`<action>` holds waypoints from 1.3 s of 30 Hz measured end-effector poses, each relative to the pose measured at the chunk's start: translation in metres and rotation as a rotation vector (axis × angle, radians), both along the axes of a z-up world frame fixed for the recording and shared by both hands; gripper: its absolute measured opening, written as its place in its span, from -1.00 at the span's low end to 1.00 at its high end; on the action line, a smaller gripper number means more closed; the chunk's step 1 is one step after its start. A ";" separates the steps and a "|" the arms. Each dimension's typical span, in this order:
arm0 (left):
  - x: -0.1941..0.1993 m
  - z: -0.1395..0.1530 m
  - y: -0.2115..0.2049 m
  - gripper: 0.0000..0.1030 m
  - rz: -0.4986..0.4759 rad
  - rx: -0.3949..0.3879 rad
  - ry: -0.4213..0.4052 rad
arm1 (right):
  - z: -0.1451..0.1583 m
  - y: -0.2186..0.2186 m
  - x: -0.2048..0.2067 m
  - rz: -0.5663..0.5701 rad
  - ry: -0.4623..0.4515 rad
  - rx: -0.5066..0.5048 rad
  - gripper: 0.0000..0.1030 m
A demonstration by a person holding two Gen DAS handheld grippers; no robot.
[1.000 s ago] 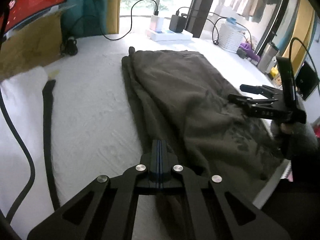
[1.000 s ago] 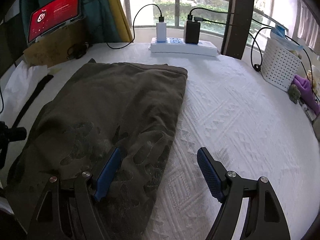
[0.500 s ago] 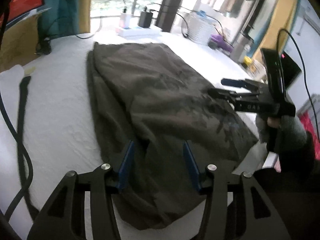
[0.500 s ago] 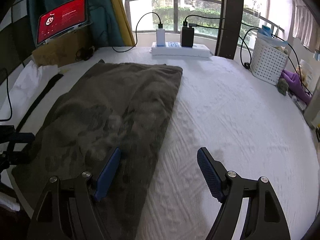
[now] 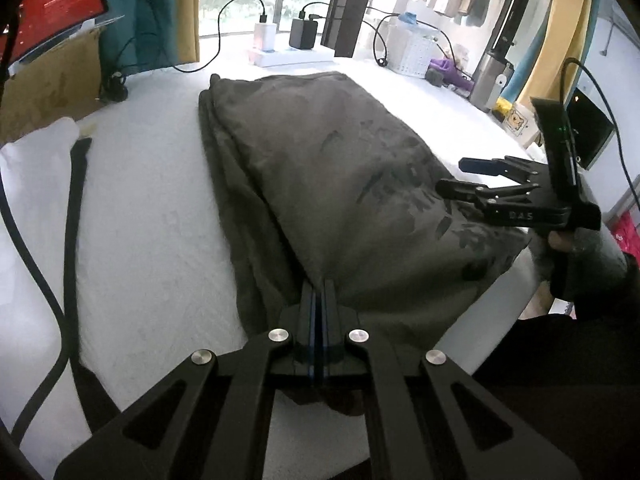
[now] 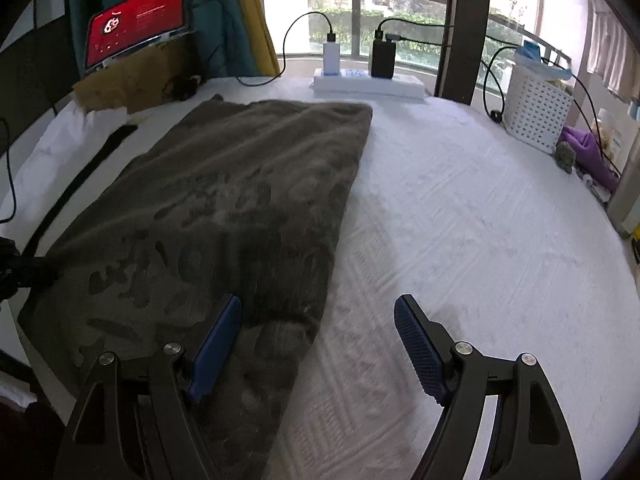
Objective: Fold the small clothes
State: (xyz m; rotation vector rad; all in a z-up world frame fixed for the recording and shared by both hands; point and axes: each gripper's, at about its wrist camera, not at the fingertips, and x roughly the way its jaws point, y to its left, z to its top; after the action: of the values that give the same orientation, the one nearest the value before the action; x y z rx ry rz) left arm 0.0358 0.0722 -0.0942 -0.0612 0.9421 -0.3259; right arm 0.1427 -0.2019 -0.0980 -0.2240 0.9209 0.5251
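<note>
At six o'clock of the left wrist view, left gripper [image 5: 319, 292] pinched fully together on the near hem of the dark garment [image 5: 320, 168], lying lengthwise on the white bedcover [image 5: 152, 240] from six toward twelve; at three o'clock, right gripper [image 5: 452, 178] spread wide, gripping nothing, hovering over the garment's right near corner. Judged as the grasping step before a fold, one corner taken; next calls for closing the right fingers [image 6: 216, 344] on the near right edge, then lifting both corners together toward twelve o'clock.
</note>
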 end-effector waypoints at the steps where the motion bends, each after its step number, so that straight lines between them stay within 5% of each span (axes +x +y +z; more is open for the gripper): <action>1: 0.000 0.000 0.001 -0.99 0.012 -0.017 0.002 | -0.001 -0.001 -0.002 -0.001 0.000 -0.001 0.56; 24: -0.020 0.002 0.010 -0.82 0.062 -0.004 0.036 | 0.006 -0.021 -0.054 -0.009 -0.004 -0.030 0.58; 29: -0.016 0.019 -0.001 -0.12 0.044 -0.030 -0.023 | 0.015 -0.012 -0.058 0.029 -0.019 -0.013 0.58; 39: 0.007 0.002 -0.050 -0.11 -0.074 0.003 0.017 | 0.002 -0.021 -0.060 0.038 0.023 -0.029 0.58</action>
State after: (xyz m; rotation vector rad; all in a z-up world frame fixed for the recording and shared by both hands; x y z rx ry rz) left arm 0.0431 0.0224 -0.0921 -0.0263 0.9630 -0.3931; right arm 0.0829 -0.2227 -0.0959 -0.2622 0.9482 0.5505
